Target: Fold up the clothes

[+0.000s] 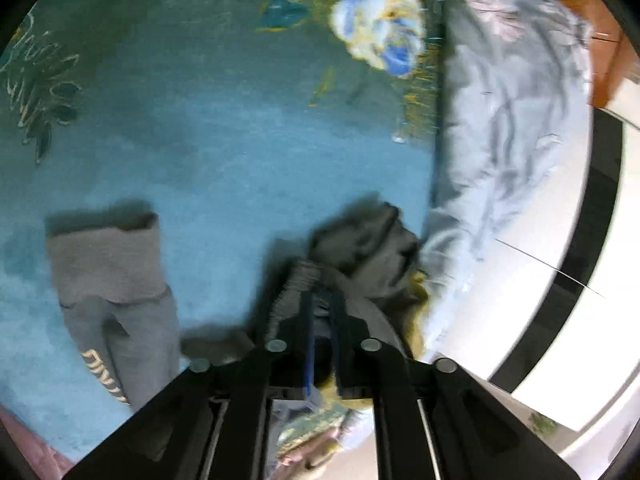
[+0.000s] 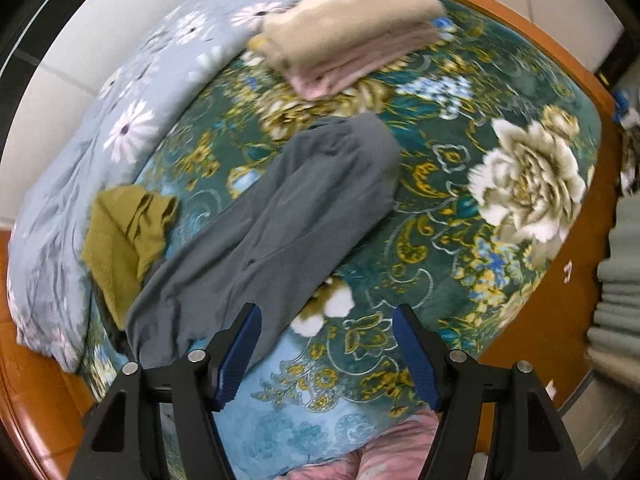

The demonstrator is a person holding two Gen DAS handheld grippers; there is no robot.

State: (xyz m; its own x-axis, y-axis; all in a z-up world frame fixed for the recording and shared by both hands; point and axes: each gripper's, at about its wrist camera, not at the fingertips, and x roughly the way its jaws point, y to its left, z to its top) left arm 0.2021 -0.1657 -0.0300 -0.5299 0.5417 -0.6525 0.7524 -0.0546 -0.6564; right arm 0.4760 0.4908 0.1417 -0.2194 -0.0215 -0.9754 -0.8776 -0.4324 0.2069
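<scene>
In the left wrist view my left gripper (image 1: 322, 296) is shut on the ribbed edge of a bunched grey garment (image 1: 368, 248), held just above the teal bedspread (image 1: 240, 140). A grey piece with pale lettering (image 1: 112, 272) lies flat to the left; whether it belongs to the same garment I cannot tell. In the right wrist view long grey trousers (image 2: 272, 220) lie stretched across the flowered bedspread (image 2: 460, 240). My right gripper (image 2: 327, 312) hangs open above their near end, its left finger over the cloth and nothing between the pads.
An olive-green garment (image 2: 124, 232) lies crumpled beside the trousers. A folded beige and pink stack (image 2: 348, 36) sits at the far side. A pale blue flowered quilt (image 2: 120, 120) is heaped along the left. The orange wooden bed frame (image 2: 560, 64) rims the bed.
</scene>
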